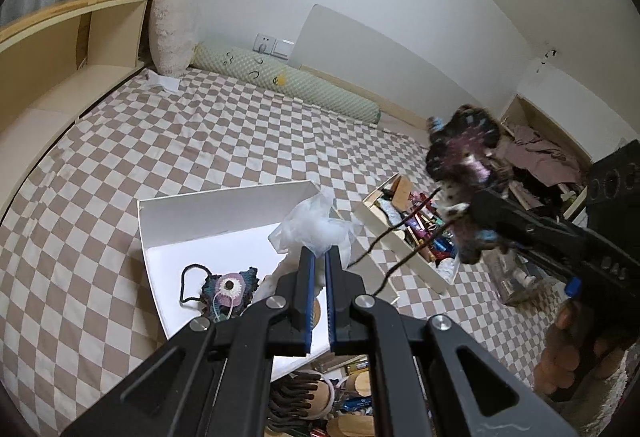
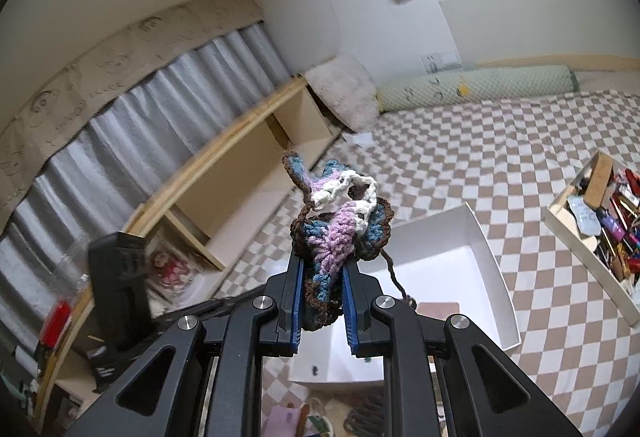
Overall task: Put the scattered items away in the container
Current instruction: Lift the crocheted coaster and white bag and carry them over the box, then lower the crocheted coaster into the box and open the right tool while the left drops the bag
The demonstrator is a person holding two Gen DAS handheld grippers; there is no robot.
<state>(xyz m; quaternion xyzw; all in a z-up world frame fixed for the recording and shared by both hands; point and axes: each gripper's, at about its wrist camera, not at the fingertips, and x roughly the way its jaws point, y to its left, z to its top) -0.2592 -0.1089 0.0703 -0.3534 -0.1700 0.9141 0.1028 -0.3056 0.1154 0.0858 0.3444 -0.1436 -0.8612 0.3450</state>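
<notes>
The checkered bed (image 1: 200,141) carried the white box (image 1: 224,209) at six o'clock. The right gripper (image 2: 322,265) clenched a crocheted piece (image 2: 340,225) above it — the left gripper (image 1: 318,253) pinched a clear plastic bag (image 1: 316,225).

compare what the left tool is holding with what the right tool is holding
The left tool pinches a crumpled white plastic bag: thin, translucent, one colour. The right tool clamps a crochet piece: thick yarn in purple, blue, white and brown, with a dark strand trailing down. The bag hangs over the white box; the crochet piece, in the left view, is off to its side. Both are soft and held off the bed.
</notes>
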